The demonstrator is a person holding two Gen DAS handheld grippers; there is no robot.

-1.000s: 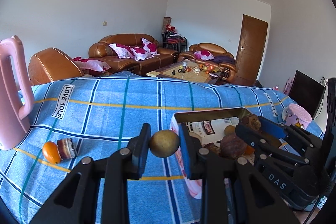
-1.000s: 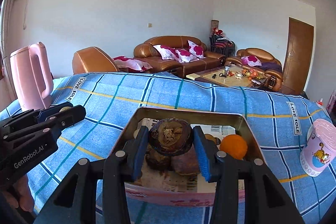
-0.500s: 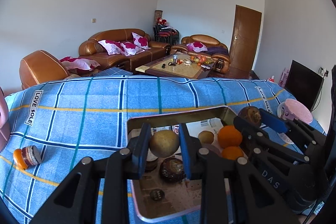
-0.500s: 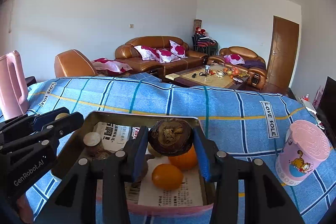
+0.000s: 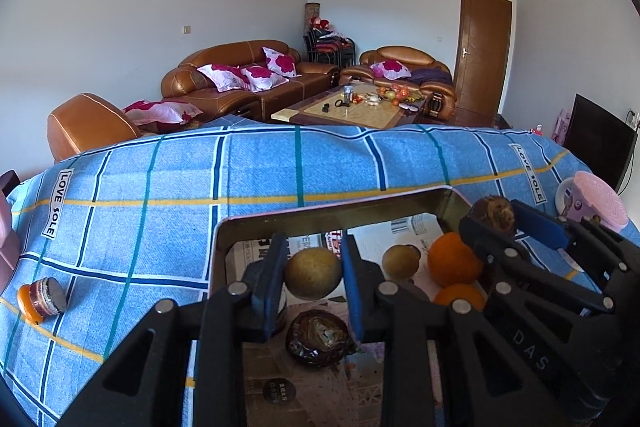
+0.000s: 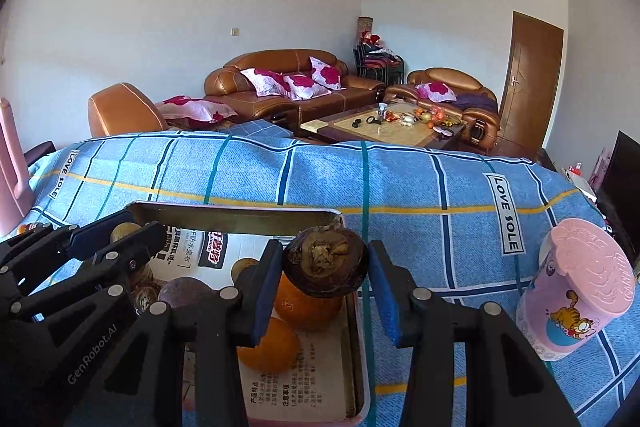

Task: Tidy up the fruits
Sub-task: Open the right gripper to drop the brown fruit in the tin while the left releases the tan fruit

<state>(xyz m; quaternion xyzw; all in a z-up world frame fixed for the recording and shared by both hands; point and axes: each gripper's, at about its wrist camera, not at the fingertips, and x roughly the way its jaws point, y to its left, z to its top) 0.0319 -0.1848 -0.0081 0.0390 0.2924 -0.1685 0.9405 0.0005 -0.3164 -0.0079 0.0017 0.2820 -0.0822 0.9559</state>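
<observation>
While left tongs (image 5: 313, 279) pinch a tan fruit (image 5: 313, 278), right tongs (image 6: 324, 269) clamp a dark mangosteen (image 6: 325, 261).

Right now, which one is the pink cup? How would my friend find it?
Start at the blue checked cloth and find the metal tray of fruit. The pink cup stands on the cloth to the tray's right, apart from it. It alone has a pink lid and an orange cartoon cat on its side.

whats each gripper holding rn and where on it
Left gripper pinches a small tan round fruit across its sides. Right gripper clamps a dark brown fruit by its sides.
</observation>
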